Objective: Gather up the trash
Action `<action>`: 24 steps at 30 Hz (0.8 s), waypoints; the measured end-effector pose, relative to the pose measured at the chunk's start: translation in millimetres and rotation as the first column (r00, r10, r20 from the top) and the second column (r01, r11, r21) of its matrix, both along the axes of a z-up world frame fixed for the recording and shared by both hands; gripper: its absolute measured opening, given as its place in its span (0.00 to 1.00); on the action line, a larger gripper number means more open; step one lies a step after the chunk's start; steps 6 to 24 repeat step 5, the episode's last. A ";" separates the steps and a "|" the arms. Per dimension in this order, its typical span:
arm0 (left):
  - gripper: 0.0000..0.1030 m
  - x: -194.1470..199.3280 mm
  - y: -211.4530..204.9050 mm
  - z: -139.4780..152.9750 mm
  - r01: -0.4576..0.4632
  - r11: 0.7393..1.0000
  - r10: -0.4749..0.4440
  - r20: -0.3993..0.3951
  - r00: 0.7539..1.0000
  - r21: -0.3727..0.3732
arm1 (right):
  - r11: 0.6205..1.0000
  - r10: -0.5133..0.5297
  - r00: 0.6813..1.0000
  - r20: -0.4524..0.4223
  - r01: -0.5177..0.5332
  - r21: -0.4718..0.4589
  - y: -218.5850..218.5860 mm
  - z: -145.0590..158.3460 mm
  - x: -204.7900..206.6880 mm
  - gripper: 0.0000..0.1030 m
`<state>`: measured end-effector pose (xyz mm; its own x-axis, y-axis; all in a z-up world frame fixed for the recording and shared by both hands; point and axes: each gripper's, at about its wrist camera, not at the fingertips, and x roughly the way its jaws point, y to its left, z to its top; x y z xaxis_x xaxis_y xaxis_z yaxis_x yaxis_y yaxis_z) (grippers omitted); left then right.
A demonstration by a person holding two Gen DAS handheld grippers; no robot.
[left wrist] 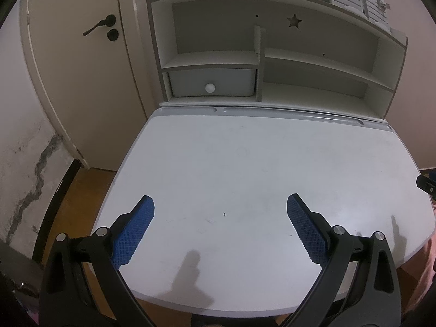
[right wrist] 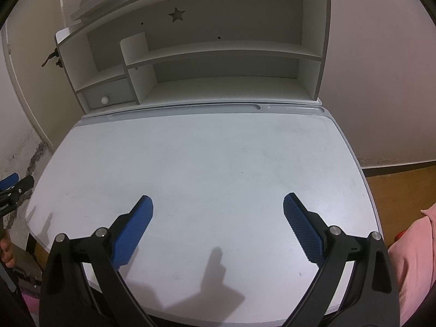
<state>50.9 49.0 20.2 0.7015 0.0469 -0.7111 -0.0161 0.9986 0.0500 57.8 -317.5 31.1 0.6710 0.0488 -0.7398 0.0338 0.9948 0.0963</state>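
Observation:
My left gripper (left wrist: 220,204) is open and empty, its blue-padded fingers spread wide above the near part of a white desk top (left wrist: 245,158). My right gripper (right wrist: 218,204) is also open and empty, above the near part of the same desk top (right wrist: 207,158). No trash shows on the desk in either view. The tip of the right gripper shows at the right edge of the left wrist view (left wrist: 426,184). The left gripper shows at the left edge of the right wrist view (right wrist: 13,188).
A white shelf unit (left wrist: 261,54) with a star cut-out stands at the desk's back edge; it holds a small drawer (left wrist: 212,81) with a round knob. A door (left wrist: 81,54) with a dark handle is at the left. Wooden floor (right wrist: 395,190) lies right of the desk.

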 end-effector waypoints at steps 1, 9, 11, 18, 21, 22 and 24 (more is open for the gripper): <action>0.92 0.9 1.1 0.3 -0.002 1.000 0.002 0.000 1.000 -0.004 | 1.000 -0.001 1.000 -0.001 0.001 0.001 -0.1 -0.4 0.6 0.90; 0.92 4.1 3.2 -1.1 -0.004 1.000 0.004 -0.003 1.000 0.004 | 1.000 -0.001 1.000 -0.001 0.001 0.000 -0.1 -1.9 1.3 0.90; 0.92 4.1 3.2 -1.1 -0.004 1.000 0.004 -0.003 1.000 0.004 | 1.000 -0.001 1.000 -0.001 0.001 0.000 -0.1 -1.9 1.3 0.90; 0.92 4.1 3.2 -1.1 -0.004 1.000 0.004 -0.003 1.000 0.004 | 1.000 -0.001 1.000 -0.001 0.001 0.000 -0.1 -1.9 1.3 0.90; 0.92 4.1 3.2 -1.1 -0.004 1.000 0.004 -0.003 1.000 0.004 | 1.000 -0.001 1.000 -0.001 0.001 0.000 -0.1 -1.9 1.3 0.90; 0.92 4.1 3.2 -1.1 -0.004 1.000 0.004 -0.003 1.000 0.004 | 1.000 -0.001 1.000 -0.001 0.001 0.000 -0.1 -1.9 1.3 0.90; 0.92 4.1 3.2 -1.1 -0.004 1.000 0.004 -0.003 1.000 0.004 | 1.000 -0.001 1.000 -0.001 0.001 0.000 -0.1 -1.9 1.3 0.90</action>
